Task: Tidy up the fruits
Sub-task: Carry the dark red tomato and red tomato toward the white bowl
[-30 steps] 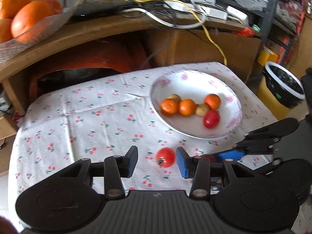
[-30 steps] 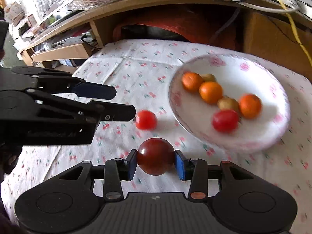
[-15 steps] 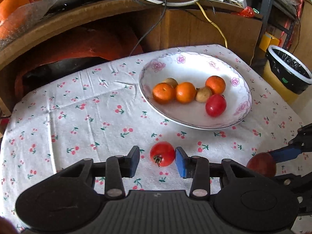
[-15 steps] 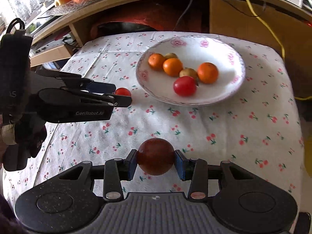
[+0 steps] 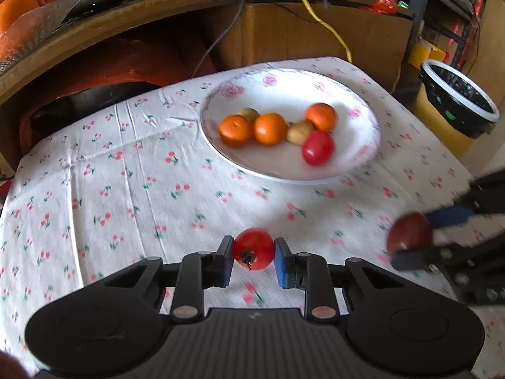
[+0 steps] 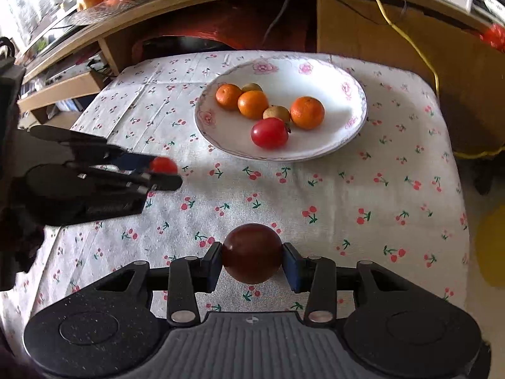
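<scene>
Left wrist view: the left gripper clamps a small red tomato above the cherry-print tablecloth. Beyond lies the white plate of fruit, a wooden shelf strewn with cables and a lined bin.

Right wrist view: the right gripper pinches a dark red fruit over the cloth, near the plate.

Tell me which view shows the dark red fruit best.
The right wrist view: the dark red fruit sits centered and sharp, clamped in the right gripper. The left wrist view shows it only blurred at the right edge.
</scene>
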The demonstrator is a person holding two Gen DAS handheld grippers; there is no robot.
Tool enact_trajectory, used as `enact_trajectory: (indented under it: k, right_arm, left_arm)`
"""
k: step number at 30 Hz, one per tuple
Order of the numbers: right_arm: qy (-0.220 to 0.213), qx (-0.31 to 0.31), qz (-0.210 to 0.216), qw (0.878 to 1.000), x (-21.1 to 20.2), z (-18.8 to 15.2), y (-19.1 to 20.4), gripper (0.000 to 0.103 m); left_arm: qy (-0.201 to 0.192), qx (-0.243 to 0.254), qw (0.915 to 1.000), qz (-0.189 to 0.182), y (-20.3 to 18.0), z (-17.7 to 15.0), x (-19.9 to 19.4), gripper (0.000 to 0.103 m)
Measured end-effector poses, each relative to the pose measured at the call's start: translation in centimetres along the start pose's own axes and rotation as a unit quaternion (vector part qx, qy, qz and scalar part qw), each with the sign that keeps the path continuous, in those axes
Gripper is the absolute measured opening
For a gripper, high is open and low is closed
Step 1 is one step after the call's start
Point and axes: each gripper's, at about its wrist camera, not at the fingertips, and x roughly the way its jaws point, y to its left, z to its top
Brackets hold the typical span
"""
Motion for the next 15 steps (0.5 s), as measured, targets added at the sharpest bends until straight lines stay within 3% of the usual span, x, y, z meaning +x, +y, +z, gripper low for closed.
enact_trajectory:
  k: [9, 15]
  right_arm:
    - [0.009, -0.019, 0.012, 1.000, 0.2, -0.2, 0.3, 0.036]
    - [0.009, -0.031, 0.010, 0.999, 0.6, -0.1, 0.7, 0.037]
  left_arm:
    - [0.028, 0.003, 0.9996, -0.005, -2.6, -2.5, -1.7, 0.035]
    - [0.025, 0.006, 0.9997, -0.006, -2.9, -2.6, -1.4, 0.035]
